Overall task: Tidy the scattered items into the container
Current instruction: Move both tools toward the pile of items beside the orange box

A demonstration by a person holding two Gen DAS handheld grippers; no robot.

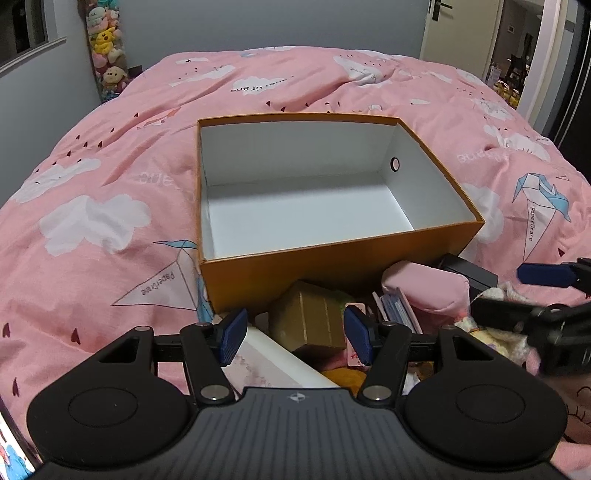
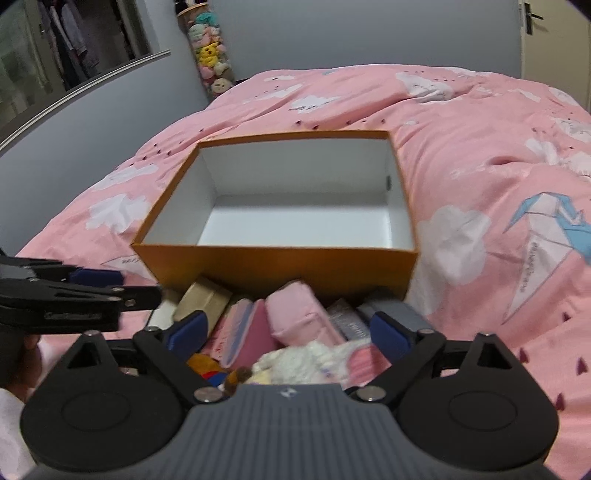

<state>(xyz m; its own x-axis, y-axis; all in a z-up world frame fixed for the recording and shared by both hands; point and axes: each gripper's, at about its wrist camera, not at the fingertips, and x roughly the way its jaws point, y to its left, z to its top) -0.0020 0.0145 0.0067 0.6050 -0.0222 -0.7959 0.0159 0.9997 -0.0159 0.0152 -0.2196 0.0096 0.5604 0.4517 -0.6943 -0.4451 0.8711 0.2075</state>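
Note:
An orange cardboard box with a bare white inside stands open on the pink bed. A heap of items lies against its near wall: a tan little box, a pink pouch, a white-and-pink flat box, cards and a black case. My left gripper hovers open over the tan box, pads touching nothing. My right gripper stands wide open above the pink pouch and a white plush, holding nothing. Each gripper shows in the other's view, the right gripper and the left gripper.
The pink duvet with cloud and paper-crane prints covers the bed around the box. A tall tube of plush toys stands at the grey wall beyond. A door is at the far right.

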